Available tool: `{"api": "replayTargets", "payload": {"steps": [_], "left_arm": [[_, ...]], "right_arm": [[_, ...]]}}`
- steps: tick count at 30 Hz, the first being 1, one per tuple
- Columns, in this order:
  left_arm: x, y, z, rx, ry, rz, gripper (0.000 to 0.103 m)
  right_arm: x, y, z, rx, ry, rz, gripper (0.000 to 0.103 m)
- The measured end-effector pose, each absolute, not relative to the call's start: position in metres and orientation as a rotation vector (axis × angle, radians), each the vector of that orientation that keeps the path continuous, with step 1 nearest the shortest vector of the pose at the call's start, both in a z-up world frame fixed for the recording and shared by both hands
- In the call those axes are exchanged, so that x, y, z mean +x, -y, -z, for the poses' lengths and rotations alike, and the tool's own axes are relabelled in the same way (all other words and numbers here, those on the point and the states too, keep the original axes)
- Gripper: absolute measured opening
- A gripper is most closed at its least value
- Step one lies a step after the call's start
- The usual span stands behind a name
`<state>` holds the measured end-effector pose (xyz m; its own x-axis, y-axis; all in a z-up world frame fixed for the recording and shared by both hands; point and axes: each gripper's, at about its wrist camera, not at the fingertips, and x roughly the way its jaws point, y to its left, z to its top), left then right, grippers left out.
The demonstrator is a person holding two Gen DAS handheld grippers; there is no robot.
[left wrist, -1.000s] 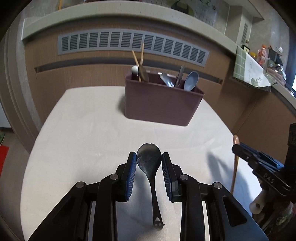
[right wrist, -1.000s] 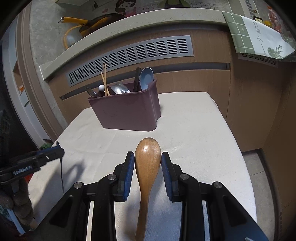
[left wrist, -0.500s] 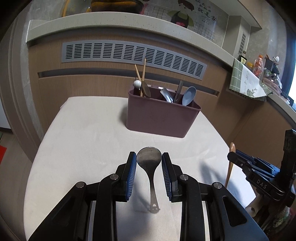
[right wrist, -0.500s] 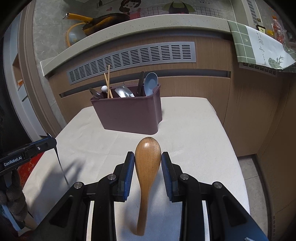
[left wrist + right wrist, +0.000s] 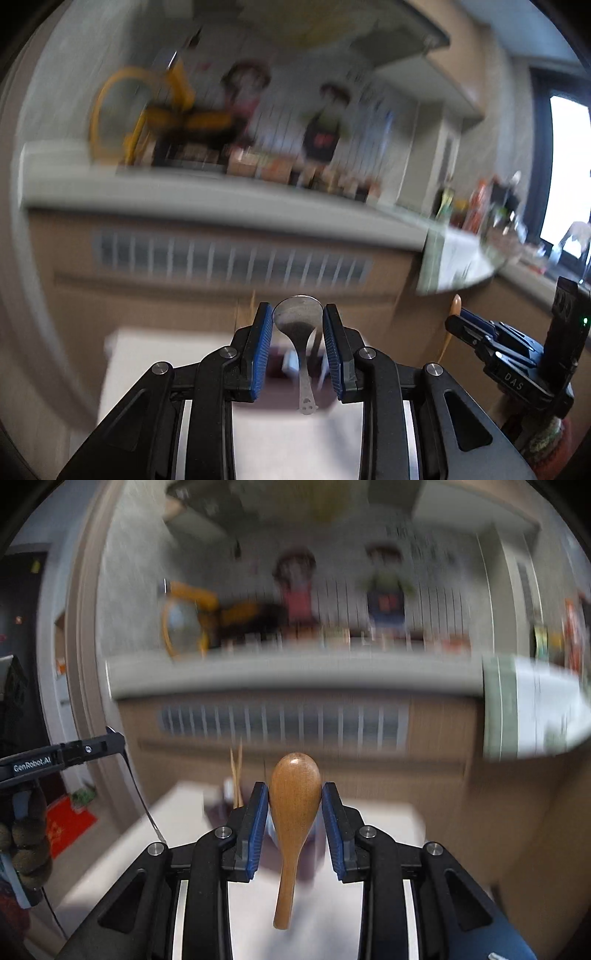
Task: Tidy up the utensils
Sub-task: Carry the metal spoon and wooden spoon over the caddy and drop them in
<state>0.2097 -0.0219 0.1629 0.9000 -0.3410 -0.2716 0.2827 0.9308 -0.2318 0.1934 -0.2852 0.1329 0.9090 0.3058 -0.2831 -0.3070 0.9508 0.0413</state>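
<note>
- My left gripper (image 5: 297, 325) is clamped on a metal spoon (image 5: 297, 320), its blue pads pressed against the two sides of the bowl, with the thin handle hanging down and free below them.
- My right gripper (image 5: 294, 805) is clamped the same way on a wooden spoon (image 5: 294, 794): bowl between the pads, handle dangling underneath.
- Both views are heavily blurred, so I can only make out the background roughly.
- I judge the metal spoon light, rigid and slick. A grip on the rounded bowl leaves the long handle able to swing, so it could pivot or slide if I jerk the rig.
- The wooden spoon looks light and stiff too, and its smooth finish against the ribbed pads should hold somewhat better, I think. The bowl fills the whole gap, so there is no slack.
- Were I taking either one afresh, I would grab across the neck or upper handle for better control of the tip.
- The dark utensil holder (image 5: 275, 363) shows only as a smear just behind and below the left pads, on the white table (image 5: 295, 435). In the right view, wooden chopsticks (image 5: 236, 775) stand up just left of the pads.
- Both spoons hang above the table, near the holder but not yet in it.
- From the left view the right gripper sits off to the right, well apart.
</note>
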Motion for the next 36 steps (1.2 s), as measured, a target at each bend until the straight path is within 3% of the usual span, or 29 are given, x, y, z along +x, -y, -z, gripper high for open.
{"api": "replayTargets", "payload": {"steps": [4, 8, 16, 29, 32, 36], "left_arm": [[0.245, 0.022, -0.203, -0.169, -0.215, 0.344, 0.029], [0.284, 0.029, -0.199, -0.130, -0.230, 0.378, 0.029], [0.353, 0.033, -0.145, -0.137, -0.388, 0.412, 0.029], [0.398, 0.051, -0.062, -0.130, -0.644, 0.451, 0.029], [0.404, 0.055, -0.044, -0.150, -0.707, 0.508, 0.033], [0.363, 0.045, -0.046, -0.136, -0.626, 0.414, 0.043]], "right_arm": [[0.217, 0.280, -0.190, -0.032, -0.181, -0.288, 0.028], [0.250, 0.273, -0.203, -0.026, -0.156, -0.268, 0.028], [0.299, 0.253, -0.144, -0.042, -0.254, -0.265, 0.028], [0.336, 0.236, -0.061, -0.027, -0.408, -0.300, 0.028], [0.346, 0.235, -0.044, -0.017, -0.506, -0.326, 0.028], [0.337, 0.251, -0.030, 0.057, -0.582, -0.319, 0.032]]}}
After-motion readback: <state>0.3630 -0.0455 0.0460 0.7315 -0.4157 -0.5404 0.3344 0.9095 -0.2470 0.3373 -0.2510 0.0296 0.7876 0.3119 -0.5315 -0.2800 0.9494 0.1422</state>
